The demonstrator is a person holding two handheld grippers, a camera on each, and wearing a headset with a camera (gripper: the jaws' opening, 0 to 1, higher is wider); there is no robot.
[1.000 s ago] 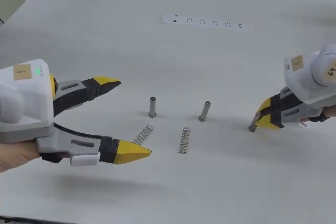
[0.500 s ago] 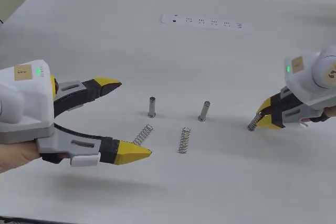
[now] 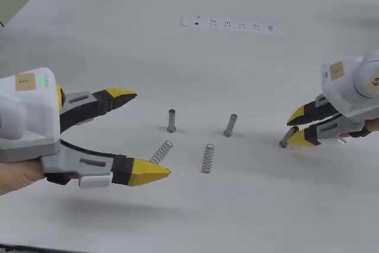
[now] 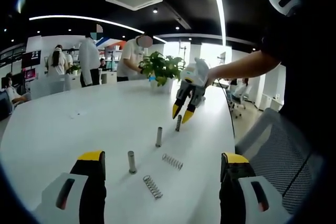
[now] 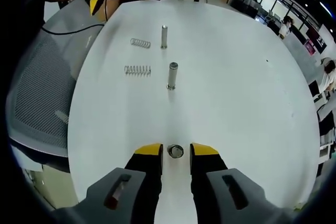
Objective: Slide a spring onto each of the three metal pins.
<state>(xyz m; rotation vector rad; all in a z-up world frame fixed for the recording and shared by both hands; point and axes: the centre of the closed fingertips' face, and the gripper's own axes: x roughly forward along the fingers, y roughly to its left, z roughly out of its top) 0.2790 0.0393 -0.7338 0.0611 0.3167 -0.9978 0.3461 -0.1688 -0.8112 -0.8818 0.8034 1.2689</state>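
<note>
Two bare metal pins (image 3: 172,120) (image 3: 230,125) stand upright mid-table. In front of them lie two loose springs (image 3: 161,151) (image 3: 207,158). A third spring (image 3: 288,137) stands tilted at the right, seemingly sleeved over a pin; its round top (image 5: 175,151) shows between my right gripper's (image 5: 176,150) jaws. The right gripper (image 3: 298,128) is open by a narrow gap and does not touch it. My left gripper (image 3: 136,133) hovers wide open at the lower left with nothing in it, its lower tip close to the nearer spring (image 4: 153,187).
A white power strip (image 3: 234,25) lies at the far side of the white table (image 3: 118,45). A mesh chair (image 5: 42,77) stands at the table's near edge. People stand beyond a plant (image 4: 160,66) in the background.
My right gripper's jaws have parted and let go of the upright spring at the right. The left gripper and the other parts stay where they were.
</note>
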